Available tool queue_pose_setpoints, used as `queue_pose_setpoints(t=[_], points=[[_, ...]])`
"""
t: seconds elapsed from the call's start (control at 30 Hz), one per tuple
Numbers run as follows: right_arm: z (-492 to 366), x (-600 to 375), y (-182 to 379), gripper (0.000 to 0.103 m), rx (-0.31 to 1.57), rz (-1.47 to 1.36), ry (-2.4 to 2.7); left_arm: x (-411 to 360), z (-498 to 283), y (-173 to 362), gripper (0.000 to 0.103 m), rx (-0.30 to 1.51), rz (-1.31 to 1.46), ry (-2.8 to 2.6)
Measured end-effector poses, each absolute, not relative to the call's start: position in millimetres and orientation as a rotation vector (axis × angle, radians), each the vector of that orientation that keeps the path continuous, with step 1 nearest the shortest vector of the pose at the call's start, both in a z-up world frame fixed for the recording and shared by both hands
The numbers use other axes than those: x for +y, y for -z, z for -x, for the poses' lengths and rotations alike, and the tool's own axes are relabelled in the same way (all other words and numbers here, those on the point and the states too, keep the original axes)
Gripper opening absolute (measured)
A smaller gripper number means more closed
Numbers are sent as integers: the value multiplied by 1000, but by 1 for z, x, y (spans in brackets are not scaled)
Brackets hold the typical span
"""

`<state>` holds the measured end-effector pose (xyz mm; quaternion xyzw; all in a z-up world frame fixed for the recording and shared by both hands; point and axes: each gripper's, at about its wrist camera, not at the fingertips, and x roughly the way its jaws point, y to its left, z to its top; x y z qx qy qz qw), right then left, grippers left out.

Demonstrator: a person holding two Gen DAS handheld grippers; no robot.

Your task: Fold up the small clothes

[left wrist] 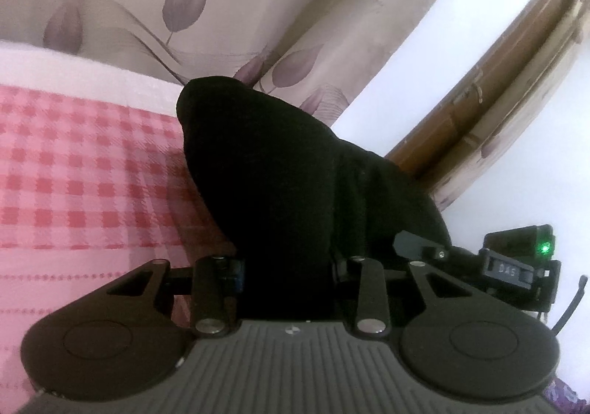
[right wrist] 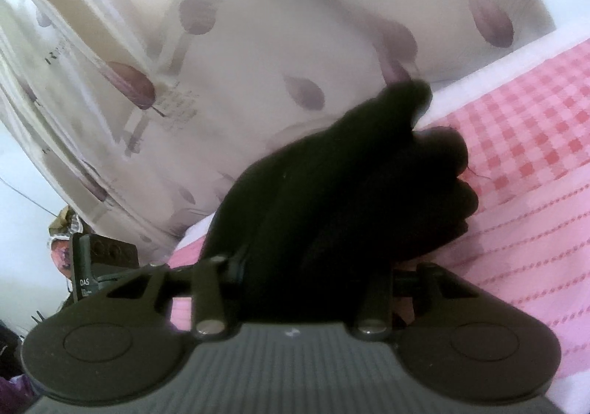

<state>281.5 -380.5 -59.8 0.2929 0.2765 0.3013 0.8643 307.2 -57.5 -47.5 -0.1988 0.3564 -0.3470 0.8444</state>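
Observation:
A black garment (left wrist: 280,170) fills the middle of the left wrist view and bunches up between my left gripper's (left wrist: 291,266) jaws, which are shut on it; the fingertips are hidden in the cloth. In the right wrist view the same black garment (right wrist: 339,185) is bunched in my right gripper (right wrist: 298,274), which is shut on it too. Both grippers hold the cloth lifted above a pink checked bedspread (left wrist: 81,170), which also shows in the right wrist view (right wrist: 523,163). My right gripper's body (left wrist: 516,266) shows at the right of the left wrist view.
A cream curtain with purple leaves (left wrist: 191,8) hangs behind the bed and also shows in the right wrist view (right wrist: 221,63). A wooden door frame (left wrist: 497,89) and white wall stand at the right. My left gripper's body (right wrist: 99,263) shows at the left of the right wrist view.

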Motion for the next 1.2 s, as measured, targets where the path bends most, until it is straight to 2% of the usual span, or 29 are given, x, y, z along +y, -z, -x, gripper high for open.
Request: queue_pose_setpoints(t=[0.53, 1.2], points=[[-197, -328, 38, 43, 553, -697, -691, -15, -217, 6, 37, 741, 314, 610], [-126, -269, 37, 43, 558, -750, -768, 50, -127, -11, 37, 741, 337, 522]])
